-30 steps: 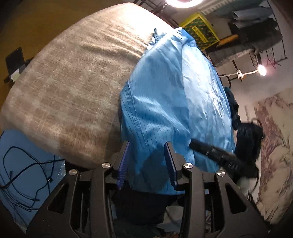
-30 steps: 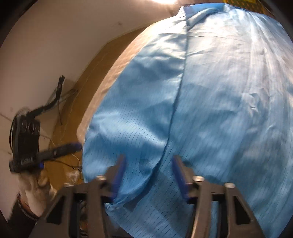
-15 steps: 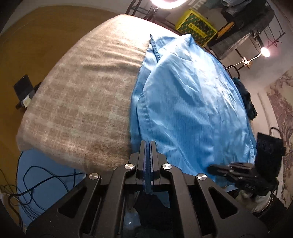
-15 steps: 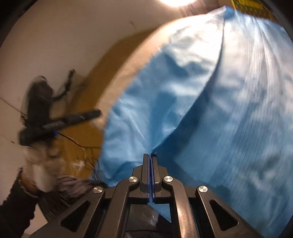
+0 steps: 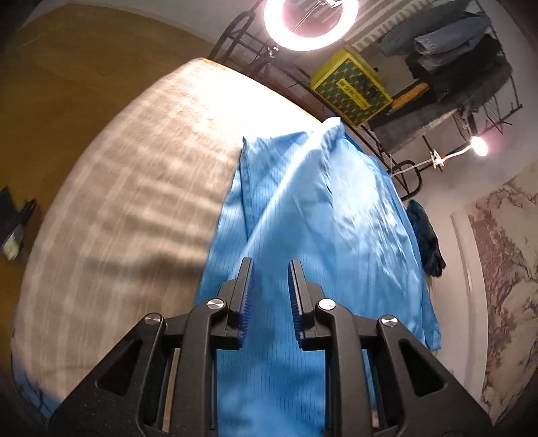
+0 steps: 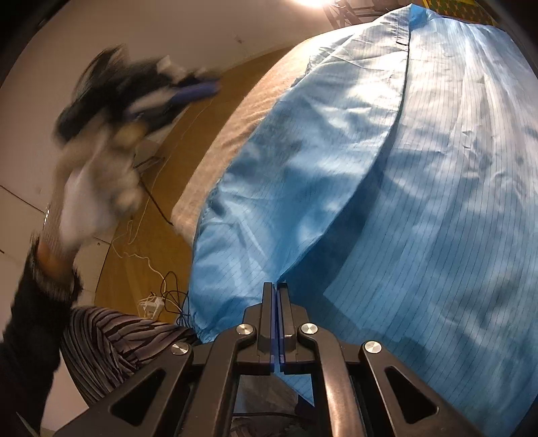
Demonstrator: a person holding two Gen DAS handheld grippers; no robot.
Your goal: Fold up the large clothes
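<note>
A large light-blue pinstriped garment (image 5: pixel 336 218) lies spread on a bed covered by a beige blanket (image 5: pixel 134 201). My left gripper (image 5: pixel 270 264) hovers over the garment's left part. Its jaws are opening, the pads stand apart, and a raised fold of cloth runs away from them. In the right wrist view the garment (image 6: pixel 437 168) fills the right side. My right gripper (image 6: pixel 275 285) is shut on its near hem, which it lifts into a peak. The left gripper (image 6: pixel 198 90) shows there as a blur at the upper left, held by a white-gloved hand (image 6: pixel 97 188).
Beyond the bed stand a ring light (image 5: pixel 311 23), a yellow crate (image 5: pixel 351 85), a rack of dark clothes (image 5: pixel 454 50) and a lamp (image 5: pixel 479 146). A dark blue cloth (image 5: pixel 427 242) hangs at the bed's right edge. Cables (image 6: pixel 151 269) lie on the wooden floor at the left.
Both grippers closed on the near hem. The left one then swept forward and up over the garment and has parted its jaws. The right one stays shut on the hem.
</note>
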